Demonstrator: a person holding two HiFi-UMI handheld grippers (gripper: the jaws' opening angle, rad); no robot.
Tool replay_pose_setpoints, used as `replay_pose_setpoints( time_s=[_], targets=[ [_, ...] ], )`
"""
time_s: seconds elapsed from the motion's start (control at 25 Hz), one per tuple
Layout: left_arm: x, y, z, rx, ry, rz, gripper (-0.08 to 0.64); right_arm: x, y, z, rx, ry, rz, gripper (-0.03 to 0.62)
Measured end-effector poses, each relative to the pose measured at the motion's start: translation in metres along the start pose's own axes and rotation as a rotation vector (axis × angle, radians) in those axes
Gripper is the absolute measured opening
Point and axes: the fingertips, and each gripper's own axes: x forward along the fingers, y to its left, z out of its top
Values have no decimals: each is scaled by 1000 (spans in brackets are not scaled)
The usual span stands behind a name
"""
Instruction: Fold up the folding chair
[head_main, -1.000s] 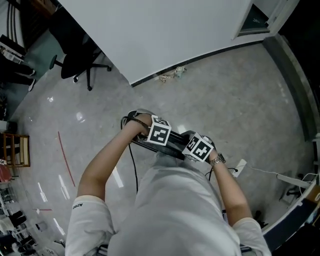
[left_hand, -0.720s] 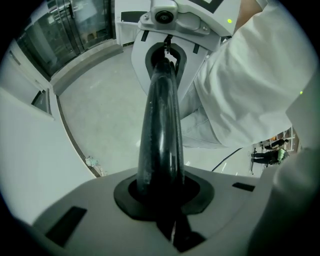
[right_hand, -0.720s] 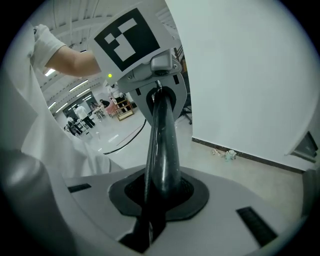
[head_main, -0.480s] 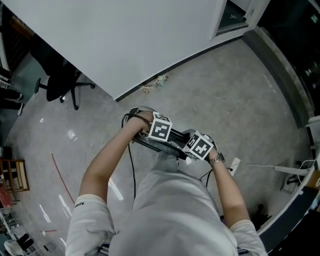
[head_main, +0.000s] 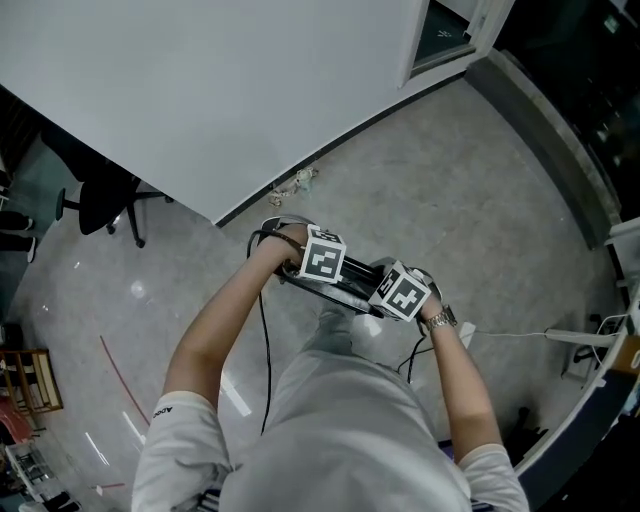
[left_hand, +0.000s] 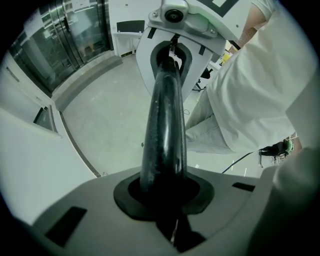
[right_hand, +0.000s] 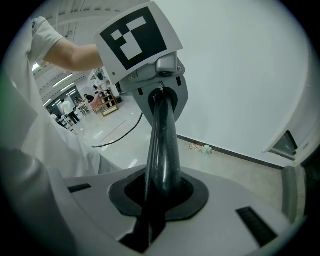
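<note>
Head view first: folding chair (head_main: 352, 285) showing only as a slim black bundle, held up off the floor (head_main: 480, 180) tight against the person's front; guessing already flattened, with no open seat or spread legs anywhere, but hard to be sure from above. Left gripper view and right gripper view both staring down the same glossy black tube (left_hand: 162, 115) of the frame; left gripper (head_main: 322, 260) clenched on one end of it, right gripper (head_main: 402, 295) clenched on the other, jaws of each wrapped snug round the tube with no gap to spot. Makes sense as a two-ended grab: spreads the weight, stops the thing swinging or flopping back open, keeps it level across the body. Probably close to done, just needing somewhere to park it; fair bet for leaning: the white wall (head_main: 200, 90) right ahead. Worth minding the black cable (head_main: 265, 340) dangling by the left arm; office chair (head_main: 100, 200) off to the left, well apart, no bother.
</note>
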Motion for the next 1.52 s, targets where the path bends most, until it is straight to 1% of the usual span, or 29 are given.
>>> replay_pose_setpoints(
  time_s=[0.08, 0.16, 0.32, 0.44, 0.52, 0.6, 0.76, 0.96, 1.08, 1.2, 1.32, 1.52],
  targets=[
    [-1, 15, 3, 8, -20, 3, 69, -2, -15, 0, 3, 13, 8, 54],
    [-2, 33, 3, 14, -21, -9, 69, -1, -33, 3, 16, 11, 14, 54],
    [-5, 66, 3, 40, 5, -66, 69, 0, -66, 2, 89, 10, 28, 54],
    [-4, 94, 7, 69, 6, -71, 69, -2, -89, -1, 126, 1, 48, 55],
    [-4, 108, 10, 75, 7, -98, 69, -1, -105, -3, 143, -2, 69, 57],
    [-3, 127, 7, 79, 13, -101, 69, 1, -124, -1, 155, -1, 86, 58],
    [-4, 149, 9, 114, -12, -144, 69, 4, -148, 1, 197, 1, 105, 60],
    [1, 178, 16, 156, -8, -134, 69, 3, -169, -4, 248, -14, 138, 74],
    [1, 186, 27, 169, 1, -143, 67, -3, -178, -12, 259, -25, 138, 74],
    [2, 195, 46, 171, 16, -151, 67, -12, -187, -28, 267, -46, 151, 75],
    [5, 202, 64, 160, 25, -160, 67, -19, -195, -43, 260, -61, 176, 75],
    [4, 214, 88, 130, 50, -174, 68, -34, -209, -62, 219, -69, 214, 75]
  ],
)
